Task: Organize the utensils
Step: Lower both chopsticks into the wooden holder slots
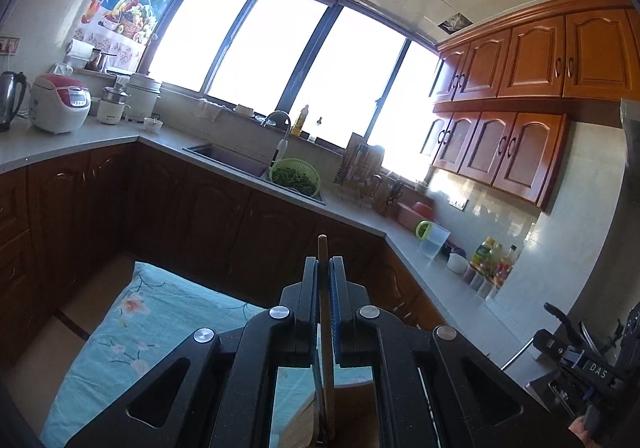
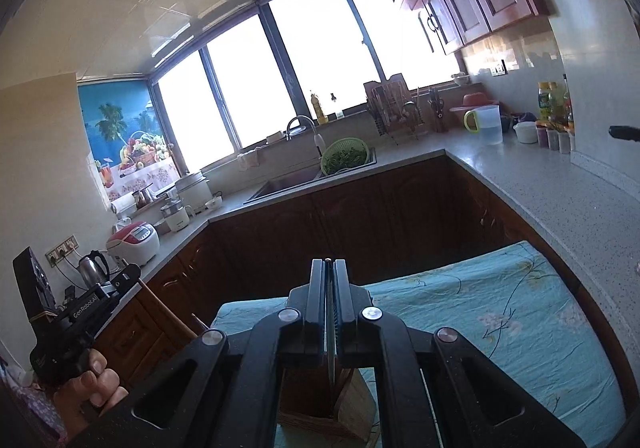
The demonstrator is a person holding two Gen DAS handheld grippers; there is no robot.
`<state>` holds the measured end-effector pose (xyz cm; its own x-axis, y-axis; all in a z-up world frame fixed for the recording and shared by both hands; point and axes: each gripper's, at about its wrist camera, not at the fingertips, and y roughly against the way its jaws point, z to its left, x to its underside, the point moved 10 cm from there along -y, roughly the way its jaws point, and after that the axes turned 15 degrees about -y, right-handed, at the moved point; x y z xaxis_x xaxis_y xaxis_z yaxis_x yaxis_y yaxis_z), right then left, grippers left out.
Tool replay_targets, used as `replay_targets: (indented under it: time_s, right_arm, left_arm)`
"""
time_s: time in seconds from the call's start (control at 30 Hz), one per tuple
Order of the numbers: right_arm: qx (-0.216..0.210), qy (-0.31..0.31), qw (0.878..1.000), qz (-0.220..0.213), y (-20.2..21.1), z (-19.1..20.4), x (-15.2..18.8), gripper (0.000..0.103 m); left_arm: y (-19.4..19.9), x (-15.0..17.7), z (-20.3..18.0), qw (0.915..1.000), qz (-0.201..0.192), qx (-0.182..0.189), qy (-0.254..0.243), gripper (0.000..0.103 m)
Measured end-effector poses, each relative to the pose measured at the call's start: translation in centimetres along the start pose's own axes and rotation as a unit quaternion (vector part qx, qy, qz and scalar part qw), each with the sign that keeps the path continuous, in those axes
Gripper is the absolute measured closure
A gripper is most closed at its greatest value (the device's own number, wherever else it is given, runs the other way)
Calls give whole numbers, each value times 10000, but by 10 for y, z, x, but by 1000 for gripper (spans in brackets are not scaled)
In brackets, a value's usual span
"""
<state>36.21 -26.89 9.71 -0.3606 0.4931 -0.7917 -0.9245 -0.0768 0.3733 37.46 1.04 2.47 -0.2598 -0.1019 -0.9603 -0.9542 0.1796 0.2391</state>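
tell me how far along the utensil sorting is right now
Nothing visibly finished yet. In hand: the left hand-held gripper is shut on a wooden utensil handle, and the right hand-held gripper is shut on a thin metal utensil. Both hang above the wooden holder on the floral cloth. Left: lowering both in; the holder's contents are hidden.

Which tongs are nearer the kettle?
Left. The left tongs are on the same side as the kettle; the right tongs are farther across, toward the bottles.
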Motion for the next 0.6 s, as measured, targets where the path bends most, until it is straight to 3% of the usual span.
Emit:
replay_targets:
  time_s: [0.3,0.4,0.6]
  right_arm:
    - [219,-178,9986,439,-30,-28,36,100]
    - [272,-196,9984,459,-32,-32,38,100]
    - [275,-193,9981,512,-32,-32,36,99]
  left_arm:
    - [-19,67,-26,9979,591,150,-236,98]
    - [-14,60,-30,9973,594,71,-436,98]
    - [-20,37,-18,9970,670,84,-367,98]
